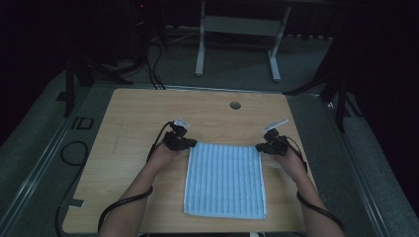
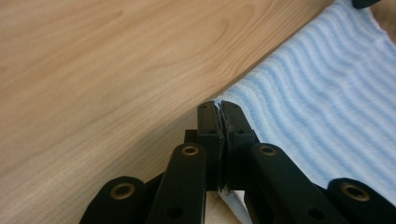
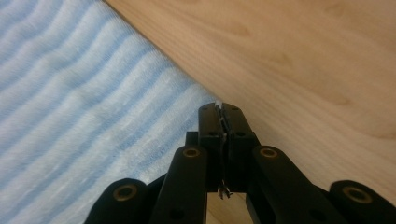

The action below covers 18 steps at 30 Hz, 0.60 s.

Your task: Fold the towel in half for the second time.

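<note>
A light blue striped towel (image 1: 225,179) lies flat on the wooden table (image 1: 138,118), its long side running toward me. My left gripper (image 1: 189,144) is at the towel's far left corner, shut on that corner of the towel (image 2: 299,107); a sliver of cloth edge shows between the pressed pads at my left gripper (image 2: 219,108). My right gripper (image 1: 259,147) is at the far right corner, shut on the corner of the towel (image 3: 93,93), with a thin white edge pinched between its pads at my right gripper (image 3: 219,108).
A round cable hole (image 1: 235,105) sits in the table near its far edge. Black cables (image 1: 123,201) trail from both grippers past the forearms. A white table frame (image 1: 237,29) and dark stands are on the floor beyond.
</note>
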### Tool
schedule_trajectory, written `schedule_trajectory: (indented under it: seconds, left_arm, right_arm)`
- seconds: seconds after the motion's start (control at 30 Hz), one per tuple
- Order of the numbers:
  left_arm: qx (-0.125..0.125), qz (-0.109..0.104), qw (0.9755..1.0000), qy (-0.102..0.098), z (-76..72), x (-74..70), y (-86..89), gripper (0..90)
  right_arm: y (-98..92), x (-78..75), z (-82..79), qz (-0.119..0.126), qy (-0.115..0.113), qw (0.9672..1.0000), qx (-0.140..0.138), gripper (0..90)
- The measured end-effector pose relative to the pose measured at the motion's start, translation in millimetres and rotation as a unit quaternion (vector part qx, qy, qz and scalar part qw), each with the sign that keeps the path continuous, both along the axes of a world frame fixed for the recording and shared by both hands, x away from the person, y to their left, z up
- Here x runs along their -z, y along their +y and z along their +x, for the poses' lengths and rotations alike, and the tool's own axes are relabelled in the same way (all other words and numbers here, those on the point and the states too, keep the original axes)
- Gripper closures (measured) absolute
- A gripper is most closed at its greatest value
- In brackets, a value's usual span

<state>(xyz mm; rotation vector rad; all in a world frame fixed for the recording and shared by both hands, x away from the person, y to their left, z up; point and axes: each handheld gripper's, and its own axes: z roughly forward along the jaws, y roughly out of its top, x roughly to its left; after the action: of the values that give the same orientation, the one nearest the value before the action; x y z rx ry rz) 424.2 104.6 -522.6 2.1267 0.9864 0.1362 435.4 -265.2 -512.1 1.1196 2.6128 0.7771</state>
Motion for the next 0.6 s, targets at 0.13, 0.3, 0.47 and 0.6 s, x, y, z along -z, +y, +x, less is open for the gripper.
schedule_trajectory:
  seconds: [0.13, 0.3, 0.47, 0.6]
  left_arm:
    - [-0.001, -0.019, 0.9996, -0.021, -4.9, -17.4, 4.9, 87.6]
    - [0.007, -0.027, 0.9989, -0.038, -15.6, -36.4, 12.4, 87.5]
    - [0.018, -0.038, 0.9978, -0.052, -35.2, -51.9, 18.9, 87.4]
    - [0.030, -0.047, 0.9962, -0.068, -60.5, -64.5, 23.9, 87.4]
  right_arm:
    - [-3.8, -17.9, -2.7, 0.010, -0.019, 0.9998, -0.002, 87.9]
    - [-9.3, -43.7, -10.8, 0.036, -0.040, 0.9985, -0.006, 87.8]
    - [-8.5, -63.6, -31.7, 0.037, -0.068, 0.9965, -0.032, 87.8]
    - [-7.7, -71.7, -53.8, 0.034, -0.088, 0.9943, -0.050, 87.8]
